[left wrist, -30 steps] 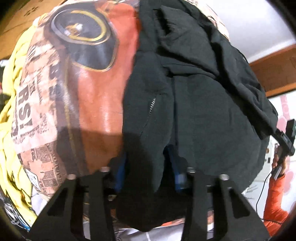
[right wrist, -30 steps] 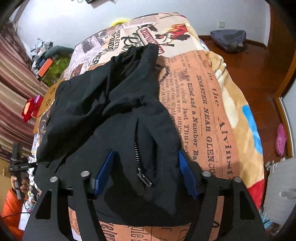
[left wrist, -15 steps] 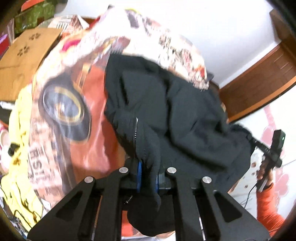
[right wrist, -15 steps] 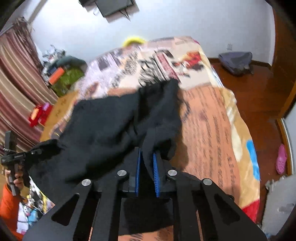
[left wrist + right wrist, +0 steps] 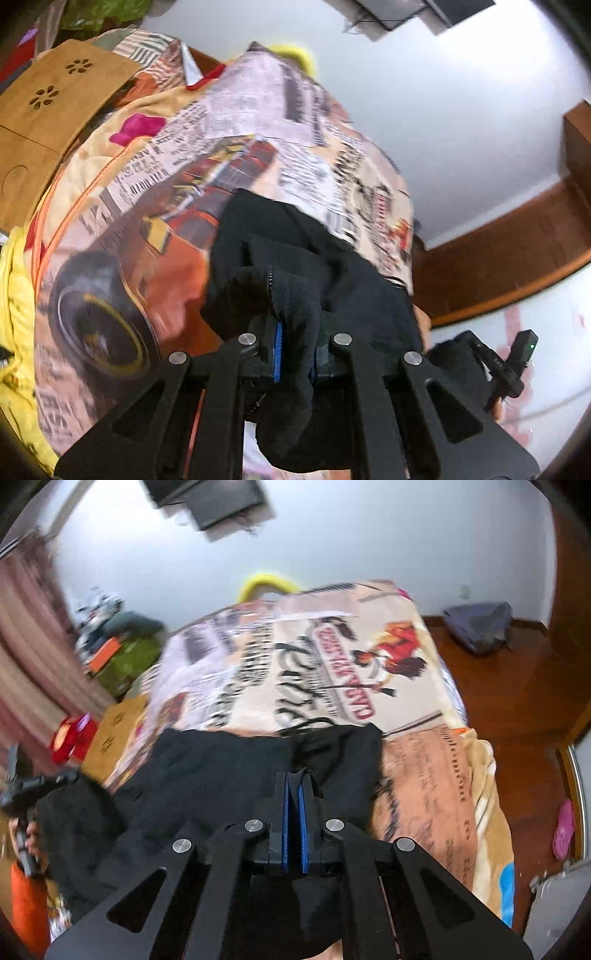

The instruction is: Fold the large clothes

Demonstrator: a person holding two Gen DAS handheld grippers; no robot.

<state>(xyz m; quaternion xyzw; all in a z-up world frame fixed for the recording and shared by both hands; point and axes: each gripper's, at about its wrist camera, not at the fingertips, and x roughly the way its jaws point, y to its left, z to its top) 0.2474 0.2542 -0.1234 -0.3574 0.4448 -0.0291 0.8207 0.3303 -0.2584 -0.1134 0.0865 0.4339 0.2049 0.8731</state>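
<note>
A large black zip-up jacket (image 5: pixel 295 258) lies on a bed with a newspaper-print blanket (image 5: pixel 258 122). My left gripper (image 5: pixel 294 332) is shut on a thick fold of the jacket's zipper edge and holds it raised. My right gripper (image 5: pixel 294 786) is shut on another edge of the same jacket (image 5: pixel 221 775), which stretches between the two grippers above the blanket (image 5: pixel 332 657). The far part of the jacket rests on the bed. The right gripper shows at the right of the left wrist view (image 5: pixel 491 365), and the left gripper at the left of the right wrist view (image 5: pixel 22 786).
A wooden board (image 5: pixel 48 107) lies beside the bed on the left. A grey bag (image 5: pixel 480 627) sits on the wooden floor by the wall. A pink slipper (image 5: pixel 563 830) is on the floor at right. Clutter (image 5: pixel 110 646) stands near the curtain.
Both grippers closed on the jacket's near edges and lifted them up and back. The jacket's front rose off the blanket, and more of the bed and wall came into view.
</note>
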